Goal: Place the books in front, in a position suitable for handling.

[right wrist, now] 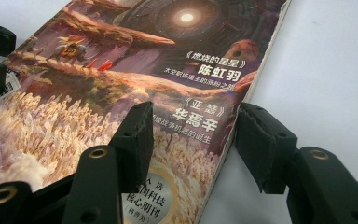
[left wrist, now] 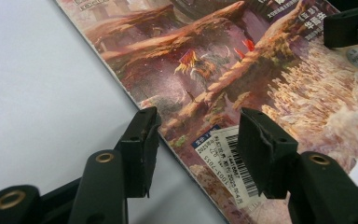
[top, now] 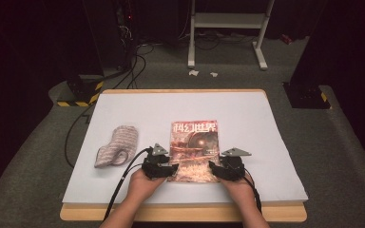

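Both hand-held grippers, left (top: 171, 167) and right (top: 212, 167), straddle the near corners of the magazine (top: 193, 149) with jaws apart, so gripping it remains undone.

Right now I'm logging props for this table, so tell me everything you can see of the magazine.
The magazine lies flat and closed, cover up, on the white table sheet. Its glossy cover shows reddish fantasy artwork, Chinese title lettering across the top and a white barcode label near one lower corner. The left gripper and right gripper each straddle a near corner edge, jaws apart. A grey cloth lies apart to its left.
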